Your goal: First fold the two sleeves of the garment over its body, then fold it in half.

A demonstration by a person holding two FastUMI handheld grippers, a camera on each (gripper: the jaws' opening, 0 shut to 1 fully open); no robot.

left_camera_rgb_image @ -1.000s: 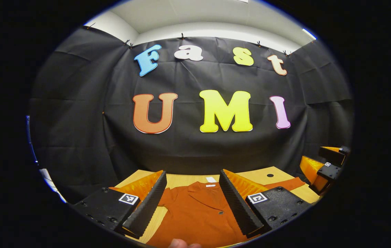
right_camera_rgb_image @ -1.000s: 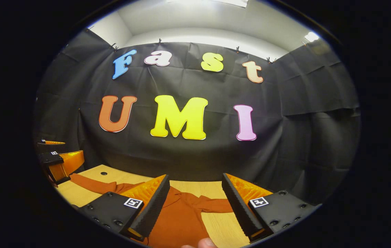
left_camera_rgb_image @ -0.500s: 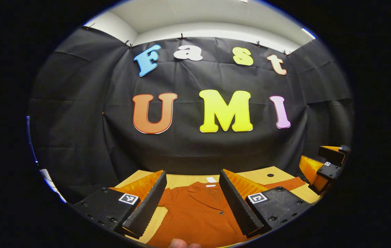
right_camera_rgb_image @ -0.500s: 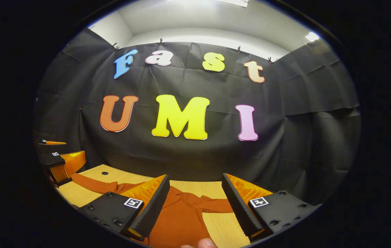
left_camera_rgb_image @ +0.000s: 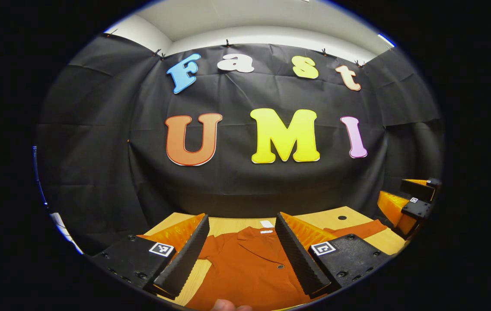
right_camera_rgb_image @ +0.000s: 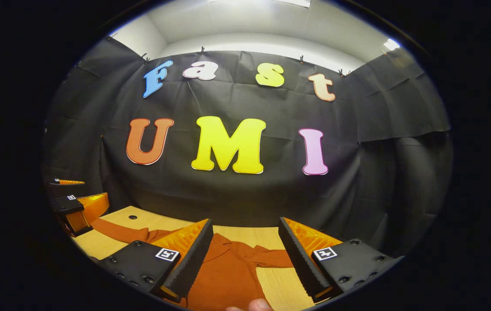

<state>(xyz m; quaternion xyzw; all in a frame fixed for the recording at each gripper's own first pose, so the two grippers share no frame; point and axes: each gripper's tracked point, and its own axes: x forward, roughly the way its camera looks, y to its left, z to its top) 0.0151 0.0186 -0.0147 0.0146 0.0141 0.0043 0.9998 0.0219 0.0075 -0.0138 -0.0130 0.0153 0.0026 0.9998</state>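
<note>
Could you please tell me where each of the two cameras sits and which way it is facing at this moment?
Left gripper view: rides on the left gripper, looks forward over the shirt on the table towards the booth wall; own open fingers and a fingertip show below.
Right gripper view: rides on the right gripper, facing likewise over a sleeve; open fingers, a fingertip.
Shared: shirt, table, wall, and each other's gripper at the edge.
</note>
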